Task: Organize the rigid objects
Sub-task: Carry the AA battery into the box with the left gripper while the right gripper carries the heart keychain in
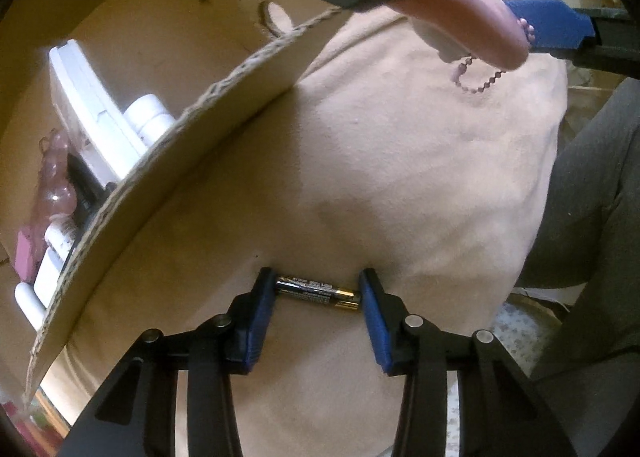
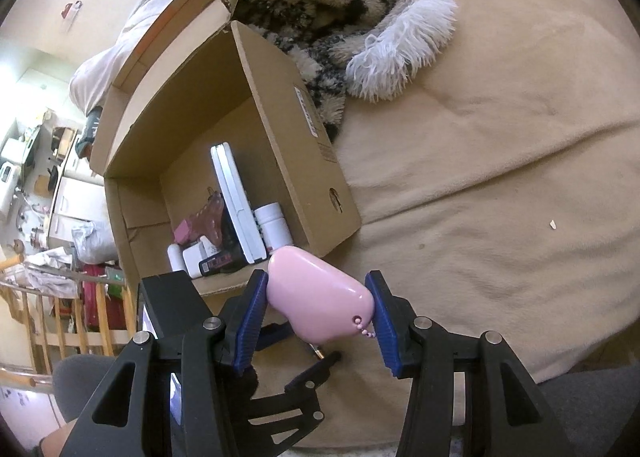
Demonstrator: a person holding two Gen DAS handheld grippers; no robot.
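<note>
A black and gold battery lies on the beige blanket beside the cardboard box. My left gripper points straight down over it, one blue pad against each end of the battery. My right gripper is shut on a glossy pink oval case with a pink bead chain, held above the near corner of the box. The same pink case hangs at the top of the left wrist view. The left gripper's black frame shows below the case.
The open box holds a white flat case, white bottles and pink and black items. A shaggy patterned throw with white fluff lies behind it. The beige blanket stretches right. A grey-clad leg is at the right, a wooden railing at the left.
</note>
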